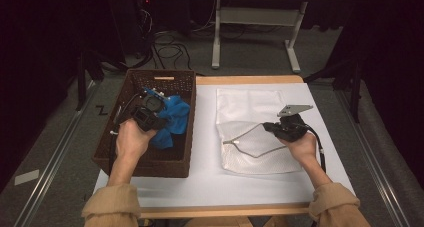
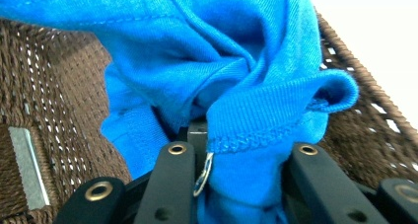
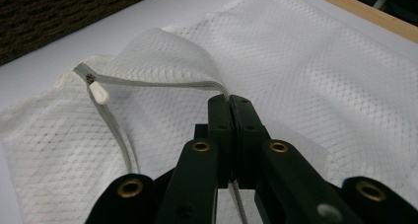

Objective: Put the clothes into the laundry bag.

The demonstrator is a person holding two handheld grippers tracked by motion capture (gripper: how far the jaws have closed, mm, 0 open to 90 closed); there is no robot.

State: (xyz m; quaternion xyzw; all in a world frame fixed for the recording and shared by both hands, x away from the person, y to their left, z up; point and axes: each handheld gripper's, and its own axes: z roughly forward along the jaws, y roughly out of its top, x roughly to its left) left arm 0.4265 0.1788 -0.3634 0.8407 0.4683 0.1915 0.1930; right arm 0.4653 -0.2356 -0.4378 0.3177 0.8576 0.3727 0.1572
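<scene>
Black jaws of left tool [image 2: 236,184] clenched on blue garment [image 2: 231,81], centre frame, above wicker basket [image 1: 150,159]. Right tool [image 3: 230,105] pinched on mesh bag [image 3: 315,71] zipper edge; opening best kept lifted wide, garment raised clear of basket rim.

A: What carries everything here?

B: A wooden table [image 1: 250,80] with a white sheet [image 1: 205,152] spread over most of its top; bare wood shows along the far and near edges.

A: And what lies directly on it?

B: Take the brown wicker basket [image 1: 165,163] as the mark. It stands at the sheet's left end, its left side reaching past the sheet's edge. To the right of the basket, a strip of bare sheet between them, lies a white mesh laundry bag [image 1: 250,107], flat on the sheet, with its grey zipper [image 1: 260,154] open along the near part.
</scene>
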